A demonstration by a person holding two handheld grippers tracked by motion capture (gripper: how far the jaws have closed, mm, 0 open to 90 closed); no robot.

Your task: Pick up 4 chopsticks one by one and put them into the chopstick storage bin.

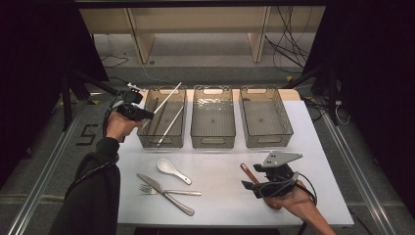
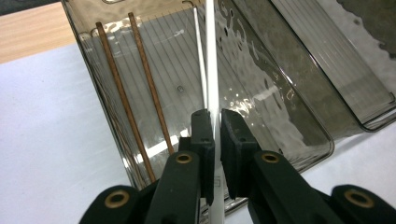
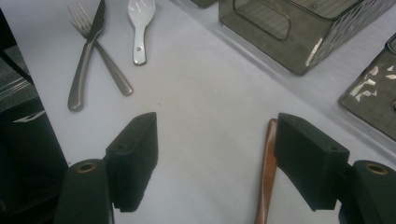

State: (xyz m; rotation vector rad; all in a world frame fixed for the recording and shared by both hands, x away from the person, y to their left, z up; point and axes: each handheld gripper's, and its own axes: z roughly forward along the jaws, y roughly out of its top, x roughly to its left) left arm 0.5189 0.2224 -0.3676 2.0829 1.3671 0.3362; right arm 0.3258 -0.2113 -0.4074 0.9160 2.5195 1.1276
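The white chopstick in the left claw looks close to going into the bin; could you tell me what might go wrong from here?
The left claw pinches the white chopstick near its lower end, so the long free end could swing or slip in the grip. The stick slants across the left bin's rim; released there, it might tip out onto the table. It could also land crookedly on the white chopstick and two brown chopsticks already inside.

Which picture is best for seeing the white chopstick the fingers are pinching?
The left gripper view: the white chopstick runs up close between the fingers. The high view shows it small, slanting over the left bin.
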